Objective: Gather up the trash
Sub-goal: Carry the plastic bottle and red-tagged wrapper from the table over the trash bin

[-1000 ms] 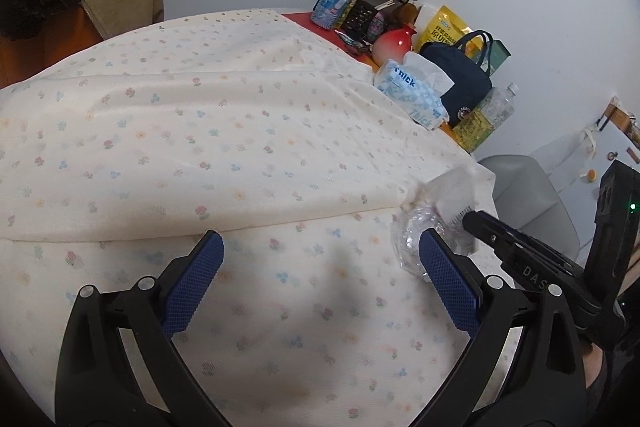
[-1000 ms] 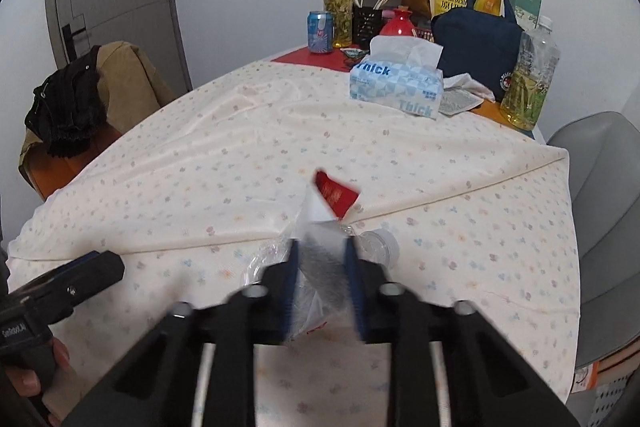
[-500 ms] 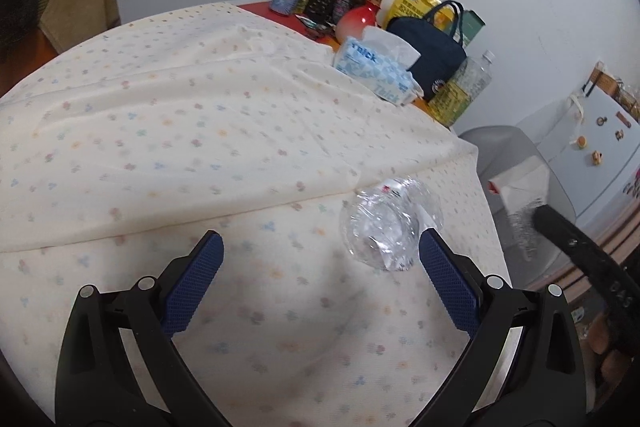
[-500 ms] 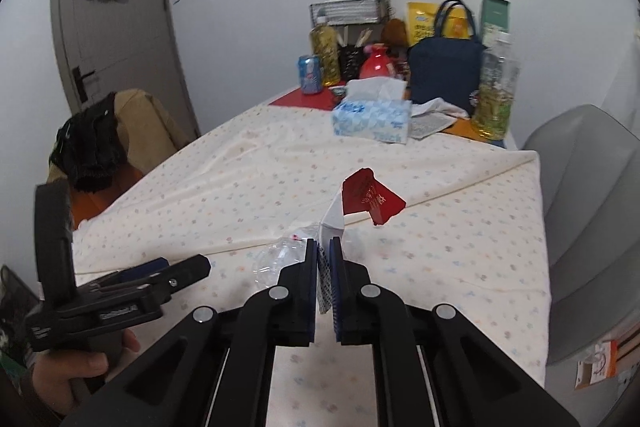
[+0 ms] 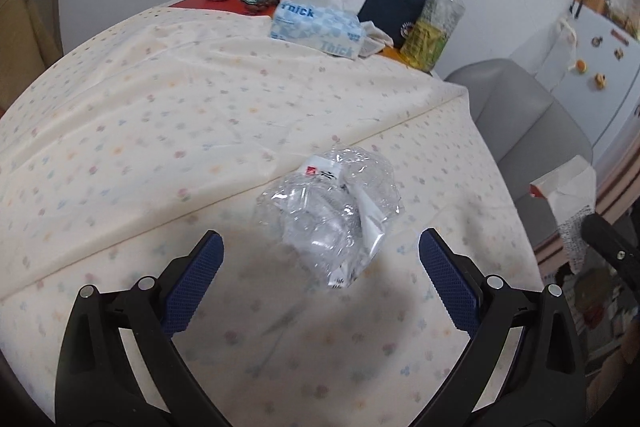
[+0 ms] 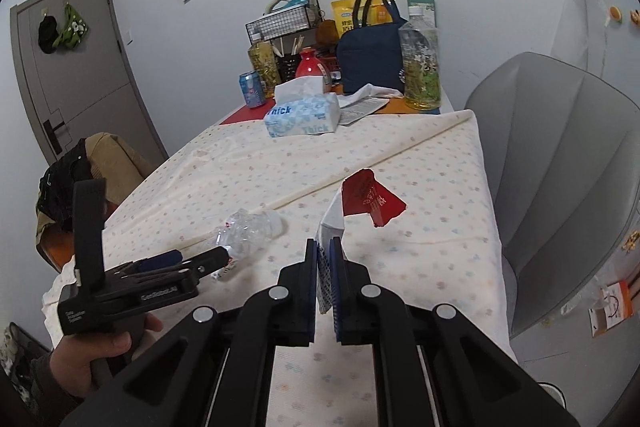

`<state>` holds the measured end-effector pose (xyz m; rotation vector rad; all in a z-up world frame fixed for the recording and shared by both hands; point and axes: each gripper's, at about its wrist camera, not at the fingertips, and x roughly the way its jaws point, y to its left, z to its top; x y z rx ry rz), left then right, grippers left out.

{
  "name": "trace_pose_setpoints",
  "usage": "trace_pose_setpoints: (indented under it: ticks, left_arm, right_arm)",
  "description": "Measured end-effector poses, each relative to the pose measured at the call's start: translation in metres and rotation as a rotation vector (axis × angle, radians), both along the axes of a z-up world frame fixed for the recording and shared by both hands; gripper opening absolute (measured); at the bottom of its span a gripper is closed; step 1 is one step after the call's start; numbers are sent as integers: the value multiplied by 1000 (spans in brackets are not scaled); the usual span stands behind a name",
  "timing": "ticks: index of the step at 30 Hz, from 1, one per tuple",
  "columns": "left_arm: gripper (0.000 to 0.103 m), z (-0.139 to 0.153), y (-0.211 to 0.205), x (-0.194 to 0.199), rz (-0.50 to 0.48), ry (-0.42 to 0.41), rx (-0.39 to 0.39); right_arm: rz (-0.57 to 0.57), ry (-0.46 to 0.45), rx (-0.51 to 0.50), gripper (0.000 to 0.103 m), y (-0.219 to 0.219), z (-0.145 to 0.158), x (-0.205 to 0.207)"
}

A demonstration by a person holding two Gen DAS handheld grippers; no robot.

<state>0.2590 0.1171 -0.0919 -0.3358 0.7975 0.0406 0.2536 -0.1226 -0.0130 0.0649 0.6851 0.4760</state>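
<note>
Right gripper (image 6: 327, 259), fingers clenched on a torn white-and-red wrapper (image 6: 366, 201), lifted clear of the table (image 6: 440, 227). Left gripper (image 5: 320, 269), fingers released and spread wide, poised just short of a crushed clear plastic bottle (image 5: 332, 215) lying on the floral cloth. Advice for this step: lower the spread fingers to straddle the bottle's crumpled body, squeeze across its firmest part, avoid snagging the cloth; thin plastic likely to slip or spring. Wrapper best kept pinched low, near its stiff fold. Legible writing: "Thick" on the blue tissue pack (image 6: 302, 115); bottle label and wrapper print too small to read.
</note>
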Motion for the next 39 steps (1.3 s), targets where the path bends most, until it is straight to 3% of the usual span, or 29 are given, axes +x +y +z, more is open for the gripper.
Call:
trace_pose_setpoints:
  ticks: [13, 17, 18, 39]
  left_arm:
    - [97, -12, -5, 29, 20, 47, 36]
    - [80, -11, -4, 27, 23, 39, 33]
    - [80, -11, -4, 27, 21, 39, 28]
    - [80, 35, -35, -41, -72, -99, -53]
  right_arm:
    - [-24, 32, 14, 8, -17, -14, 7]
    - [-28, 31, 11, 8, -19, -12, 4]
    - [-29, 30, 11, 8, -19, -12, 3]
    - [-89, 23, 3, 8, -44, 1, -29]
